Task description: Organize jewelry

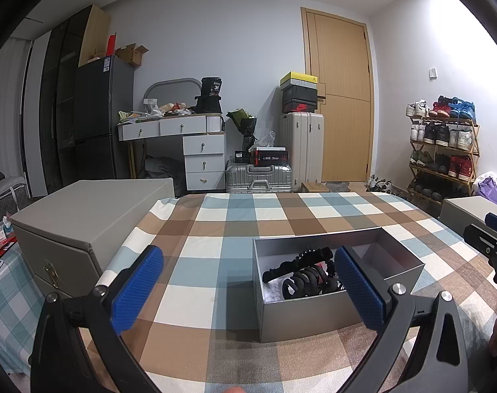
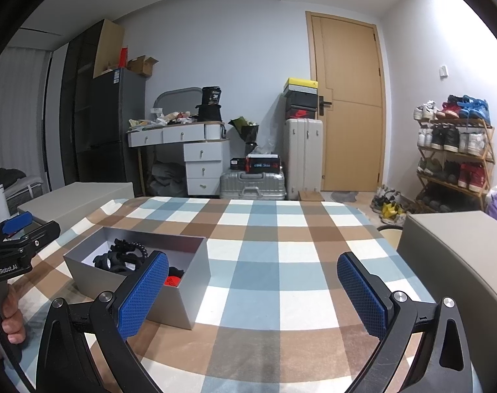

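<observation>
Far left, a closed grey storage box [image 1: 84,219] beside the checked tablecloth [image 1: 215,229]. Then the left gripper [image 1: 248,290], spread wide, holding nothing. Right of it, a silver open box [image 1: 313,319] on the cloth, containing black hair claws [image 1: 309,276]. Further right, the right gripper [image 2: 252,291], likewise gaping, empty.

box [image 1: 313,311] on table [image 1: 215,229] | hair clips [image 1: 300,275] in box | suitcases [image 1: 300,150] behind table

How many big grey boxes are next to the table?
2. One grey box stands at the table's left side; the other grey box stands at its right. More may be out of view.
</observation>
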`<state>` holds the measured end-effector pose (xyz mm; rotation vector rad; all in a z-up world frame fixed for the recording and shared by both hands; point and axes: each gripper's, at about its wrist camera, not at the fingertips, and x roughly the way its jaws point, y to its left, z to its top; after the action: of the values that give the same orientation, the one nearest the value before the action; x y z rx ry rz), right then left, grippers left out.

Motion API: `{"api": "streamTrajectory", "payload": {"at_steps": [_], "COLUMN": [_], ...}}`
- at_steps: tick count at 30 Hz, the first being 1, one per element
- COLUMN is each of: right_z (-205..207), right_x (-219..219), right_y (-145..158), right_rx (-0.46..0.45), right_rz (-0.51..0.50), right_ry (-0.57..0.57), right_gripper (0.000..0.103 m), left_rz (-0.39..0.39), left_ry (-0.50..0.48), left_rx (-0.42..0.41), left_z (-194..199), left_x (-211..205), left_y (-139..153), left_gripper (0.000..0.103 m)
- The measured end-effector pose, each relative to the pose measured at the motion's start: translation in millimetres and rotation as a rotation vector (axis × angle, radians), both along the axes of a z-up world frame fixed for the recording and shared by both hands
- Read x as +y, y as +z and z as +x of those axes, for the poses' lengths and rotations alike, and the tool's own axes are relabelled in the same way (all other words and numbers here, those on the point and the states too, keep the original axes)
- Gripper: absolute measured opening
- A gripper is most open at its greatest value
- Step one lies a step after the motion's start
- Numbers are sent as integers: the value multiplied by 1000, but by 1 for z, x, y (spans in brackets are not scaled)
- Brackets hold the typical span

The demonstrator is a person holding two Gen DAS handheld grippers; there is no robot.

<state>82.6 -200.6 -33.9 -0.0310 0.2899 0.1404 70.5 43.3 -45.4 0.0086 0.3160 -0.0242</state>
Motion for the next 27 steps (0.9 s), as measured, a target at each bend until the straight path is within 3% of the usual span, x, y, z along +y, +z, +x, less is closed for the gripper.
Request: {"api": "streamTrajectory", "payload": {"at_steps": [27], "right_z": [-1], "right_x": [-1], "right_y": [2], "right_rx": [0], "right_rz": [0], "right_ry": [-9], "right_gripper": [103], "left_rz": [0], "left_ry": [0], "left_rx": [0], "left_z": [0], "left_x": [0], "left_y": [1], "left_gripper": [102]}}
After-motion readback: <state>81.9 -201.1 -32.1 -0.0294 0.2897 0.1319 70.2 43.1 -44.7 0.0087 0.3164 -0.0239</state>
